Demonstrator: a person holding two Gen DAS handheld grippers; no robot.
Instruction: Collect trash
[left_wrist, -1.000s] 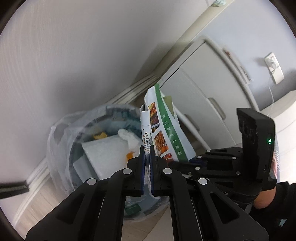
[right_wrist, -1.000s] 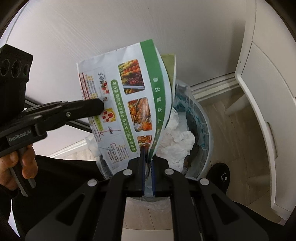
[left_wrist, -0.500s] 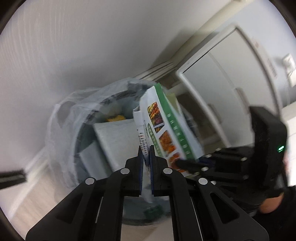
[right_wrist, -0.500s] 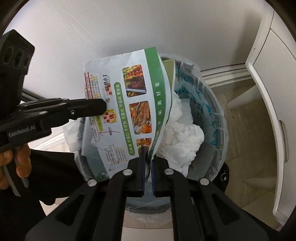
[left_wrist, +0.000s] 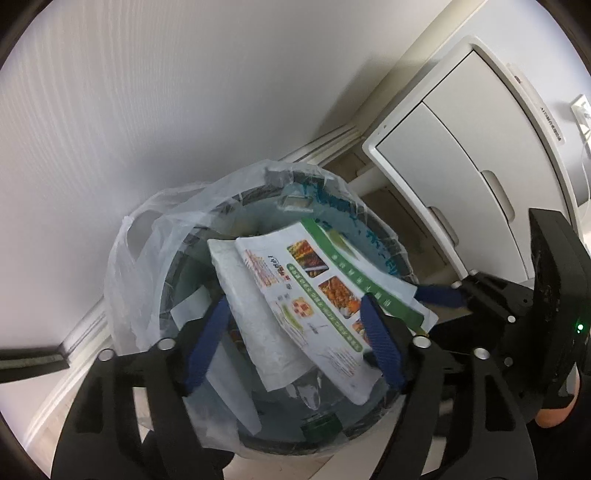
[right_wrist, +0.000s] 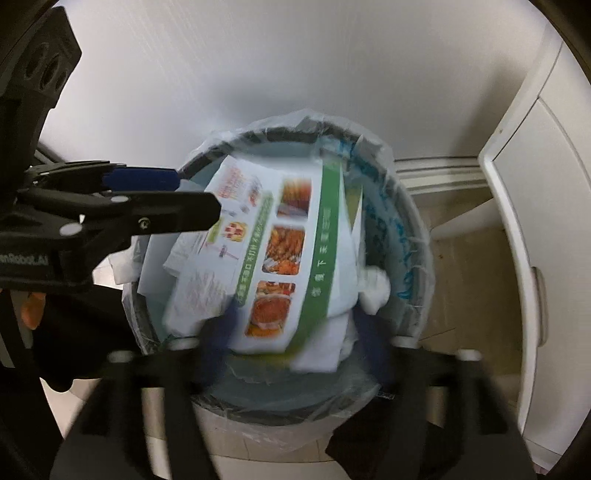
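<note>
Flyer (left_wrist: 317, 295): glossy printed sheet, white with a green band along one edge, green lettering and a column of food photographs; lies tilted across the mouth of the bin (left_wrist: 388, 240), over other white paper, one corner past the rim in the left wrist view. In the right wrist view the flyer (right_wrist: 273, 258) is blurred and fills the middle of the bin (right_wrist: 417, 236). Bin: round, dark-rimmed, lined with a thin translucent bag (left_wrist: 147, 251) printed in blue, loose handles hanging outside. Contents beside the flyer: crumpled white tissue (right_wrist: 373, 288), flat white sheets. Left gripper (left_wrist: 295, 336): blue-padded jaws opening, spread to either side of the flyer, pads clear of it. Right gripper (right_wrist: 295, 332): jaws opening, wide and blurred, the flyer's lower end between them, not pressed. Each gripper also reaches over the rim in the other's view, one from each side. Surroundings: plain white wall behind the bin, white skirting, pale floor, white cabinet (left_wrist: 461, 162) just beside the bin. A hand (right_wrist: 31, 306) shows at the left edge.
</note>
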